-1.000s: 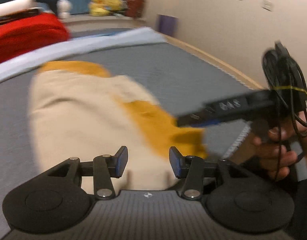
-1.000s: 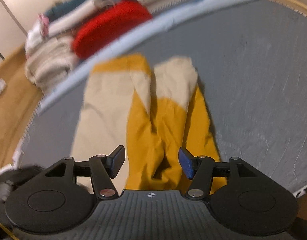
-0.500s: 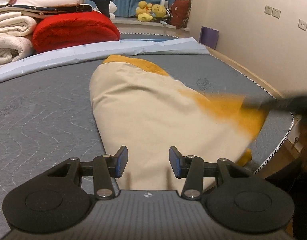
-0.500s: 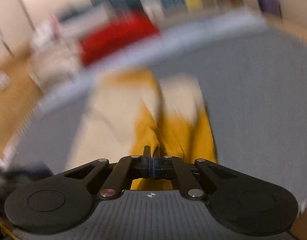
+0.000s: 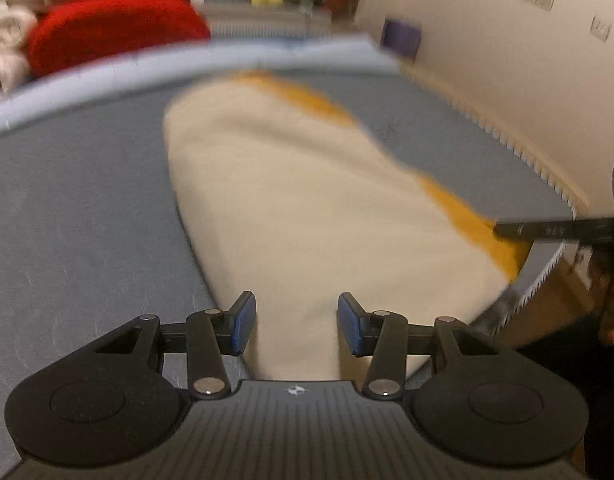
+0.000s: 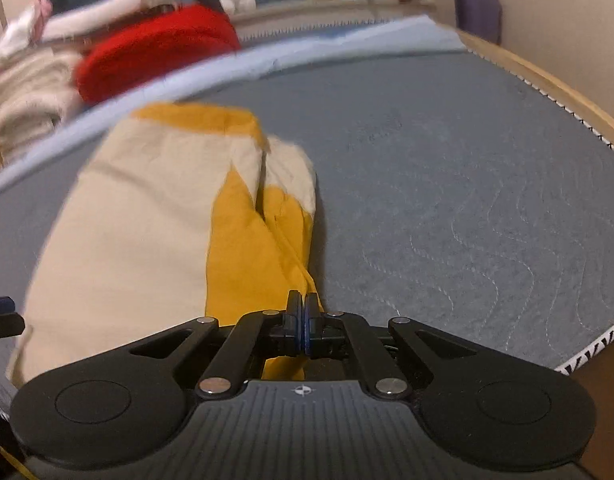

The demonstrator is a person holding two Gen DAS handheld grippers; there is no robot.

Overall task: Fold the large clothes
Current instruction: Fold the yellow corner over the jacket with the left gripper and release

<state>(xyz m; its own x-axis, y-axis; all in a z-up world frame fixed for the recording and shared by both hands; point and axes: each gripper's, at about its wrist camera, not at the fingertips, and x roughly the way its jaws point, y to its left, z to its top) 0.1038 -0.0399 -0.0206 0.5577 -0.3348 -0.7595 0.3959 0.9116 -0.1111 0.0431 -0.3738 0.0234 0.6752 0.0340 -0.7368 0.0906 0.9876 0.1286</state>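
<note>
A grey quilted mattress (image 6: 447, 184) with a wavy stitch pattern and a zigzag-trimmed edge carries everything, set in a pale wooden frame (image 6: 555, 84) along its far side. A cream and mustard-yellow garment (image 6: 147, 216) lies spread flat on it, reaching to the near edge. Beyond the garment a light blue sheet (image 6: 307, 54) runs across the mattress, with a red blanket (image 6: 155, 50) and folded pale bedding (image 6: 23, 96) piled behind it.
</note>
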